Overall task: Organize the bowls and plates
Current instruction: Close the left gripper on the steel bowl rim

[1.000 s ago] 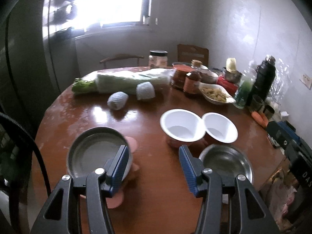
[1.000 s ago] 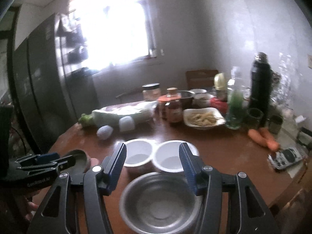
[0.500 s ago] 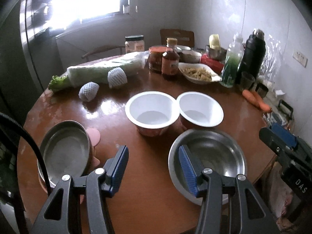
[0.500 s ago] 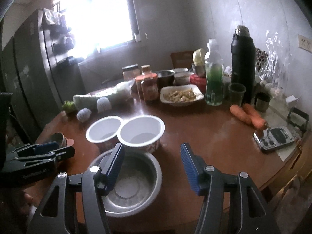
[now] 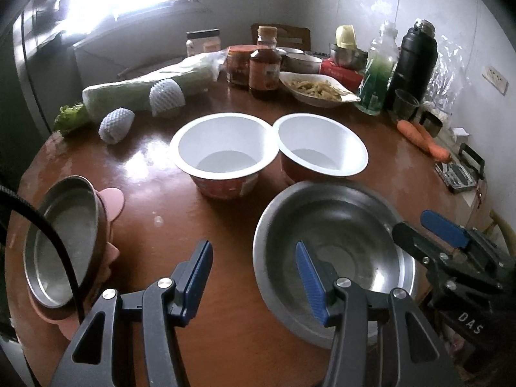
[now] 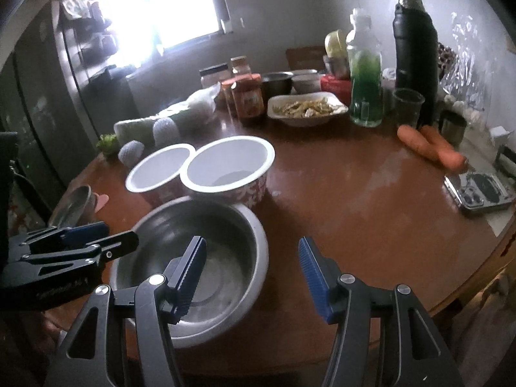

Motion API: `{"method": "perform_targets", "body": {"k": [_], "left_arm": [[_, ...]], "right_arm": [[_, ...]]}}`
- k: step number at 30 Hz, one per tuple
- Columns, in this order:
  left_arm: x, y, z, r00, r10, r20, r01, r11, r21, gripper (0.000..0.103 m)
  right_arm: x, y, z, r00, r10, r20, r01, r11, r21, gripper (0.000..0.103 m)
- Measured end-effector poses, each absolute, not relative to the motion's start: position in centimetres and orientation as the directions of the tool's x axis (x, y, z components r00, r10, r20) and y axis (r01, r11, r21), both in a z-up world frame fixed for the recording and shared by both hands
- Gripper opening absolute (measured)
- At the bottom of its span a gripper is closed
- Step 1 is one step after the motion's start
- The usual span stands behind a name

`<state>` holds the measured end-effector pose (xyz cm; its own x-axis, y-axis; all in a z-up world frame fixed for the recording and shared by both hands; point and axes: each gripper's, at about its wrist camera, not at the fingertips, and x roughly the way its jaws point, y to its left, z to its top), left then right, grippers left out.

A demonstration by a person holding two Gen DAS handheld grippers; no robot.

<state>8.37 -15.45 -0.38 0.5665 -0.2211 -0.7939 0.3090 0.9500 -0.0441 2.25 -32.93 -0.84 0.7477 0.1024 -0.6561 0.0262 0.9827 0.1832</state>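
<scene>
A large steel bowl (image 5: 335, 245) sits near the table's front edge; it also shows in the right wrist view (image 6: 206, 251). Two white-lined red bowls (image 5: 222, 158) (image 5: 322, 154) stand side by side behind it. A steel dish on a pink plate (image 5: 61, 248) sits at the far left. My left gripper (image 5: 254, 274) is open, straddling the steel bowl's left rim from above. My right gripper (image 6: 253, 271) is open, straddling the bowl's right rim. Each gripper shows in the other's view: the right one (image 5: 419, 229), the left one (image 6: 96, 235).
Behind the bowls lie a wrapped cabbage (image 5: 145, 90), two foam-netted fruits (image 5: 116, 125), jars (image 5: 264, 71), a dish of food (image 5: 316, 90), a green bottle (image 5: 377, 77), a black flask (image 5: 412, 64), carrots (image 5: 422, 135) and a small scale (image 6: 480, 190).
Both grippers have moved closer to the steel bowl. The left one swung right from the dish on the pink plate to the bowl's left rim; the right one shifted to its right rim.
</scene>
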Motion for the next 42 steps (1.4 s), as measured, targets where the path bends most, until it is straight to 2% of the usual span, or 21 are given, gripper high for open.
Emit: {"method": "perform_targets", "body": {"k": [18, 25, 30, 42], "left_arm": [[9.3, -16.7, -2.7, 0.526, -0.215, -0.823, 0.315, 0.948, -0.046, 0.053], [9.2, -16.9, -3.2, 0.521, -0.239, -0.82, 0.335, 0.94, -0.061, 0.053], [8.9, -17.0, -3.4, 0.507, -0.259, -0.822, 0.361, 0.93, -0.071, 0.044], [7.4, -13.6, -1.9, 0.547, -0.237, -0.803, 0.32, 0.946, -0.061, 0.044]], "right_arm": [[3.5, -32.4, -2.8, 0.71, 0.104, -0.697, 0.018, 0.986, 0.165, 0.061], [3.7, -31.6, -3.1, 0.702, 0.106, -0.704, -0.005, 0.99, 0.144, 0.044], [3.8, -30.9, -3.1, 0.697, 0.106, -0.709, -0.019, 0.991, 0.129, 0.035], [3.4, -27.9, -1.7, 0.706, 0.122, -0.698, -0.079, 0.992, 0.094, 0.034]]}}
